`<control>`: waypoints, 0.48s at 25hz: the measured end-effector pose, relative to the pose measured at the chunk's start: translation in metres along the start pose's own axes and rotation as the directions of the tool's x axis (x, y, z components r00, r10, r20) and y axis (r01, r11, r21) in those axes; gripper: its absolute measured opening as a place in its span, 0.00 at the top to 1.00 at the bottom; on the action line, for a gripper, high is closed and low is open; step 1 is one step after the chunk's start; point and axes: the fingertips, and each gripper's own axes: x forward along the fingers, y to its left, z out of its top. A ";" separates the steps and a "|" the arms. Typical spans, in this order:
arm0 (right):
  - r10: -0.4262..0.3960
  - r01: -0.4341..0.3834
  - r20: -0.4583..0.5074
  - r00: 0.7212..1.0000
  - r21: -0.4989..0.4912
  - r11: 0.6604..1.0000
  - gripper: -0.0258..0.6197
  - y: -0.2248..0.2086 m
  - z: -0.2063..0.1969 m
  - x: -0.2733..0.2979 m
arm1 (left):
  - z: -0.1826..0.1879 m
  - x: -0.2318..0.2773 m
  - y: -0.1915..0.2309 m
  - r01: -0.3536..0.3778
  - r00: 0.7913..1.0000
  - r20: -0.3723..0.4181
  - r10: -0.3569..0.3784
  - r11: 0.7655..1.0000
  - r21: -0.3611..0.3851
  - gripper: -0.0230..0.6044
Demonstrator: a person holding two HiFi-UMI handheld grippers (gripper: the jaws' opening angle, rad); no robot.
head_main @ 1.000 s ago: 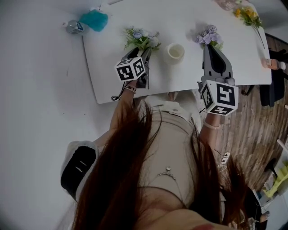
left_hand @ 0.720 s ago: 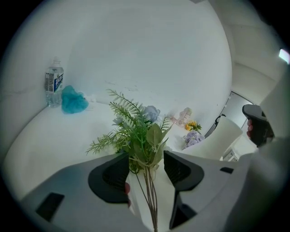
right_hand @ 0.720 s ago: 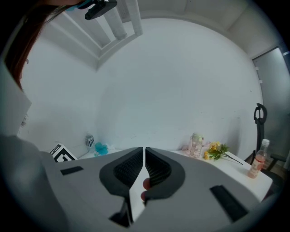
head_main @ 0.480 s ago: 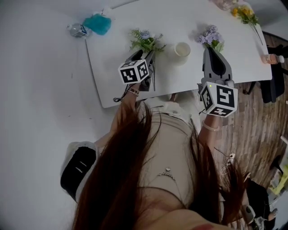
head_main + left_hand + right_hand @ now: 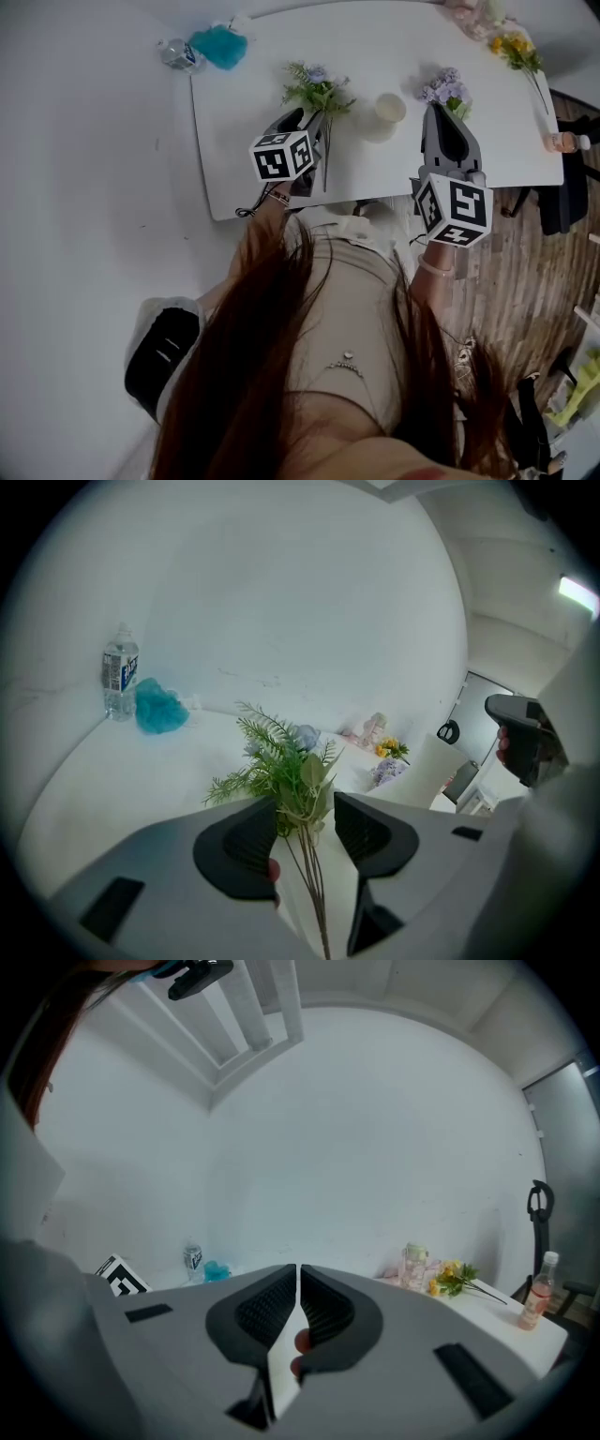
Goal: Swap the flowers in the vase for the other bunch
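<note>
A water bottle and a teal puff sit together at the upper left corner of the white table. Both stand well apart from everything else.

To their right lies the green bunch, ferny fronds around a pale blue bloom. Its stems run down the frame towards the person. The left gripper reaches over those stems. In the left gripper view the stems of the green bunch pass between the jaws of the left gripper. The jaws are closing, but a gap still shows beside the stems on the right pad's side.

The white vase stands upright in the middle of the table, between the two bunches.

Right of it lies the purple bunch, just past the tip of the right gripper. In the right gripper view the jaws of the right gripper are pressed together, and nothing shows between them.

Further right, at the table's upper right edge, lie yellow flowers. A pink bottle sits at the right edge.
</note>
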 end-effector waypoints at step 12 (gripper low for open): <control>0.148 -0.148 0.017 0.989 -0.004 0.989 0.91 -0.006 0.009 -0.023 | -0.002 -0.052 -0.025 -0.098 0.989 0.107 0.103 0.994 -0.042 0.74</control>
